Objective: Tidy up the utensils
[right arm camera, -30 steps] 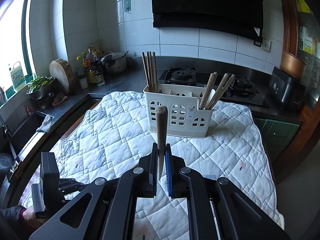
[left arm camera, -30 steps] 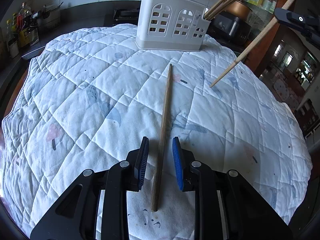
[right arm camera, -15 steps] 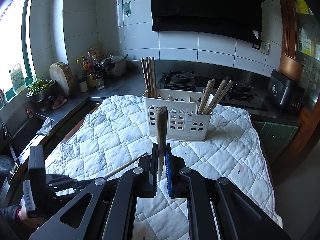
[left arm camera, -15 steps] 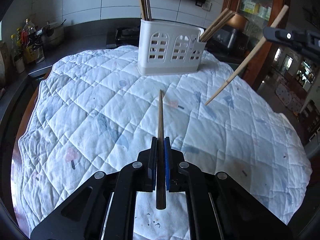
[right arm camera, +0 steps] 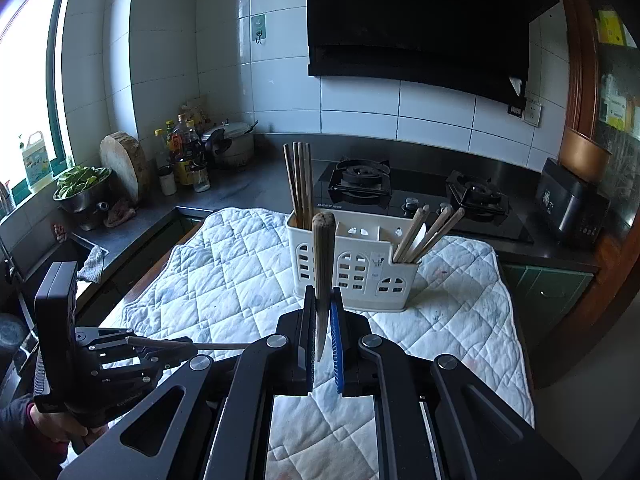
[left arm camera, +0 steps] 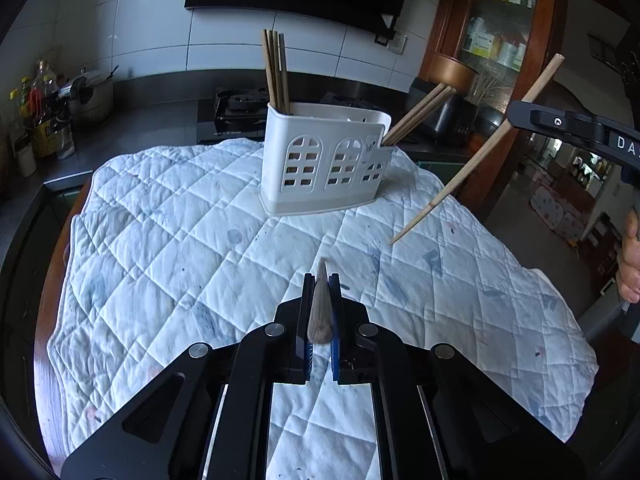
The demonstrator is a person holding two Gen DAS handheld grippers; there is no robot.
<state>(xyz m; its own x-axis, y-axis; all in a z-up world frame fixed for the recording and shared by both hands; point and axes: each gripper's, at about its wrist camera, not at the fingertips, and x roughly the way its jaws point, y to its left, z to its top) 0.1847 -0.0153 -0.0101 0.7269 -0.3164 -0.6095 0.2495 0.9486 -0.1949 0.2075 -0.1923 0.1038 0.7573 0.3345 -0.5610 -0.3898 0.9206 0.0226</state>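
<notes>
My left gripper [left arm camera: 320, 280] is shut on a wooden chopstick [left arm camera: 320, 312], held off the quilt and seen almost end-on. My right gripper [right arm camera: 321, 294] is shut on a second chopstick [right arm camera: 323, 256], which stands nearly upright. In the left wrist view that second chopstick [left arm camera: 476, 160] hangs slanted above the quilt's right side. The white slotted utensil holder [left arm camera: 326, 164] stands at the far end of the table, with several chopsticks upright in its left compartment [right arm camera: 300, 184] and three leaning out of its right compartment [right arm camera: 428, 232].
A white quilted cloth [left arm camera: 180, 248] covers the table. Behind it run a dark counter with a gas hob [right arm camera: 360, 180], bottles and a pot [right arm camera: 232, 144] at the left, and a black appliance [right arm camera: 572, 208] at the right. A hand [left arm camera: 630, 260] shows at the right edge.
My left gripper closed on the chopstick that lay on the quilt and lifted it clear. The right gripper rose a little with its chopstick.
</notes>
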